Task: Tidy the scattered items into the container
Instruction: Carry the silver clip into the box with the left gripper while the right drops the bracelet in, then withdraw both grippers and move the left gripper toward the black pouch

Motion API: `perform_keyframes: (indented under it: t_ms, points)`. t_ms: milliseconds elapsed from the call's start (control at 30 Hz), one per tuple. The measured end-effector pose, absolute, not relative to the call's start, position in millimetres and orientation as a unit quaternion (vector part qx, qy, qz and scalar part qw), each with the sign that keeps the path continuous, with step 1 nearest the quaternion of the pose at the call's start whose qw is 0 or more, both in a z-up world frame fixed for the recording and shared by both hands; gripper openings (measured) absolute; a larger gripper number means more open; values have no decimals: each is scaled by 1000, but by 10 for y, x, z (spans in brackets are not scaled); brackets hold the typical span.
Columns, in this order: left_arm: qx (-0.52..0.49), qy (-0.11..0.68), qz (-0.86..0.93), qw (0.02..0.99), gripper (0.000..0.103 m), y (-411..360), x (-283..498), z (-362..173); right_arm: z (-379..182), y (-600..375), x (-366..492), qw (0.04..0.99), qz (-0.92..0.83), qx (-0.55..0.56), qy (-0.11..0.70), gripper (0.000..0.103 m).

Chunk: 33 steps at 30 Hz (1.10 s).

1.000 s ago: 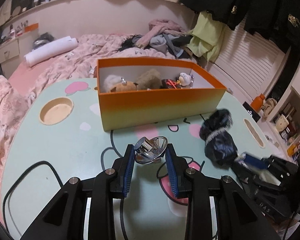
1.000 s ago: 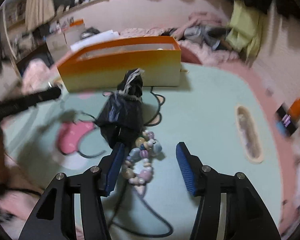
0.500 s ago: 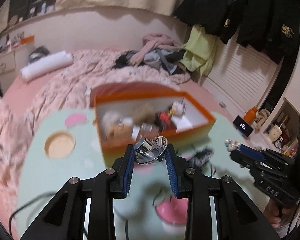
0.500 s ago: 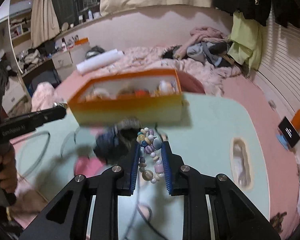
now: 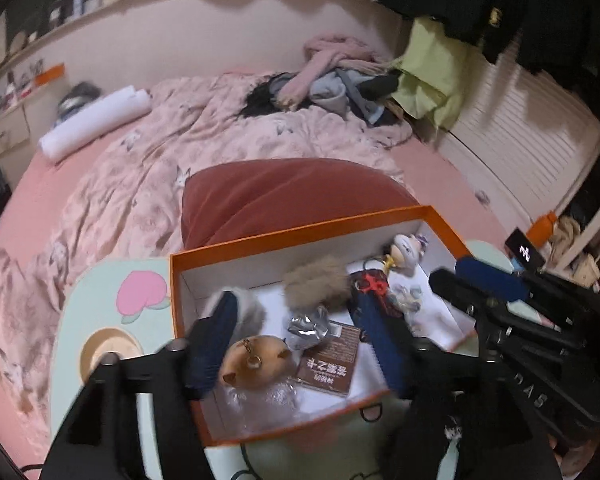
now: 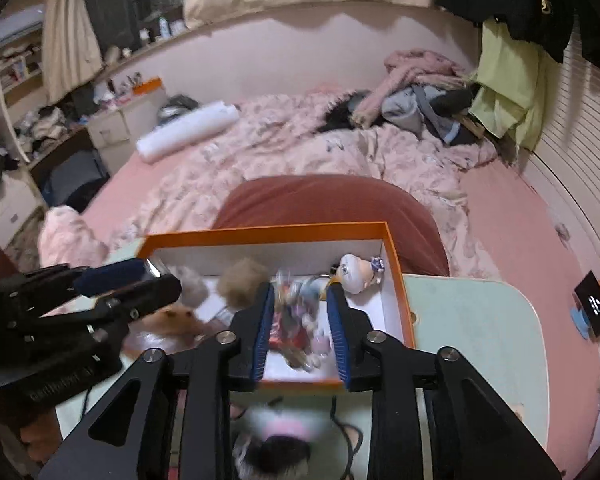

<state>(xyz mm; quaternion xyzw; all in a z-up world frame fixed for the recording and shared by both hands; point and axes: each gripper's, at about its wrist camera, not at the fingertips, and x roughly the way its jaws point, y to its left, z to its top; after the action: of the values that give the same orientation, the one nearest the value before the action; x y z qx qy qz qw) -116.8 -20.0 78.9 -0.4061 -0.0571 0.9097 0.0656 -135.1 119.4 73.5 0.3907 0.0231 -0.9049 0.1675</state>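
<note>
The orange box (image 5: 300,236), white inside, stands on the mint bench (image 6: 472,344) holding a tan plush head (image 5: 256,362), a fur pompom (image 5: 316,282), a brown booklet (image 5: 332,362), a small figurine (image 5: 406,248) and a shiny metal piece (image 5: 308,326). Half a second ago both grippers were short of the box and pinching items; now they hang over it. The left gripper (image 5: 300,340) has its fingers spread wide and holds nothing. The right gripper (image 6: 300,332) has its fingers parted, the blurred bead string (image 6: 304,320) loose between them.
</note>
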Motion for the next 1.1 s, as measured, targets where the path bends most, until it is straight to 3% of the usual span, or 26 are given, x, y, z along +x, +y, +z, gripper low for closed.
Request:
perform_keyframes:
  t_ms: [33, 100, 200, 333, 600, 967, 1100]
  points:
    - [-404, -67, 910, 68, 71, -229, -1158, 782, 711, 1181, -1371, 167, -902, 398, 26, 30]
    - [-401, -77, 910, 69, 73, -259, -1115, 768, 699, 1197, -1346, 168, -902, 398, 19, 46]
    - [-400, -77, 911, 66, 74, -267, -1047, 757, 729, 1257, -1220, 164, -910, 381, 8, 58]
    - [-392, -74, 915, 67, 74, -252, -900, 818, 768, 1298, -1056, 171, -913, 370, 13, 58]
    - [-381, -53, 920, 73, 84, -176, -464, 897, 788, 1292, -707, 167, -916, 362, 40, 58]
    - [-469, -58, 879, 68, 90, -149, 100, 104, 302, 1537, -154, 158, -895, 415, 42, 66]
    - [-457, -18, 888, 41, 95, -39, 171, 48, 68, 1593, -50, 143, -884, 443, 37, 68]
